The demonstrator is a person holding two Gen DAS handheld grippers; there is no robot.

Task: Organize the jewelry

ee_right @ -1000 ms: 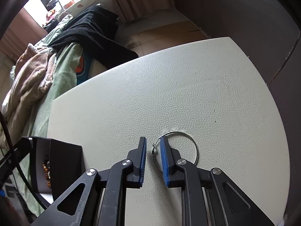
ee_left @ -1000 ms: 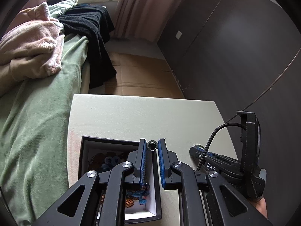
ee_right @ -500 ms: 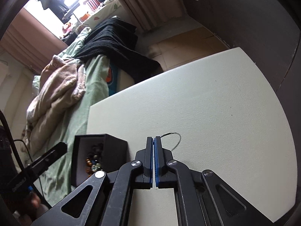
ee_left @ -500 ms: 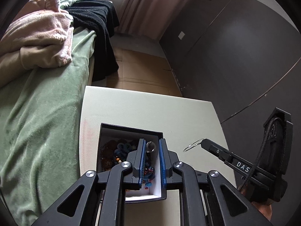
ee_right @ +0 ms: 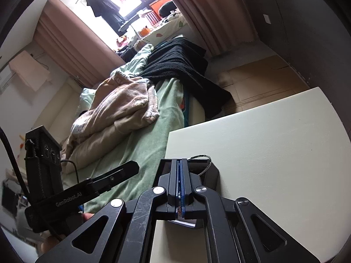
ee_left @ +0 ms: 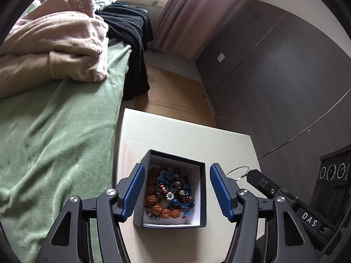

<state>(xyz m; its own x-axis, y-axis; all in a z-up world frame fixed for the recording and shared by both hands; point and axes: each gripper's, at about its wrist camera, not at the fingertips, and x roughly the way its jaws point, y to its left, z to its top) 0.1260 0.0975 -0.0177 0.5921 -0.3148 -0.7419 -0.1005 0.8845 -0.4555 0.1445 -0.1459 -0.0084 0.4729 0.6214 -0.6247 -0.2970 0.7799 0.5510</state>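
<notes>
- Left gripper (ee_left: 176, 191), lower centre of left view: spread wide, holding nothing, blue pads either side of the box (ee_left: 203, 197).
- Box sits on the white table (ee_left: 175, 135), lower centre; black outside, white inside, heaped with beads (ee_left: 170, 194) in brown, blue and mixed colours.
- Right gripper (ee_right: 181, 175), bottom centre of right view: clenched on a thin wire hoop (ee_right: 205, 164); the hoop pokes out past the fingertips toward the right, over the box's dark corner.
- In the left view the same hoop shows at right centre, just off the box's right wall, hanging from the right gripper's tip.
- Judgement: hoop goes into the box next; not in yet.
- Risk: hoop is thin, gripped at its edge only, so it could swing or slip out and land on the table.
- Risk: letting go too early, short of the wall, drops it outside the box.
- Risk: hoop snags on the box rim or tangles in the beads.
- Risk: left pads so close to the walls could nudge or tip the box.
- Bed (ee_left: 54, 120) with green blanket fills left side; not involved.
</notes>
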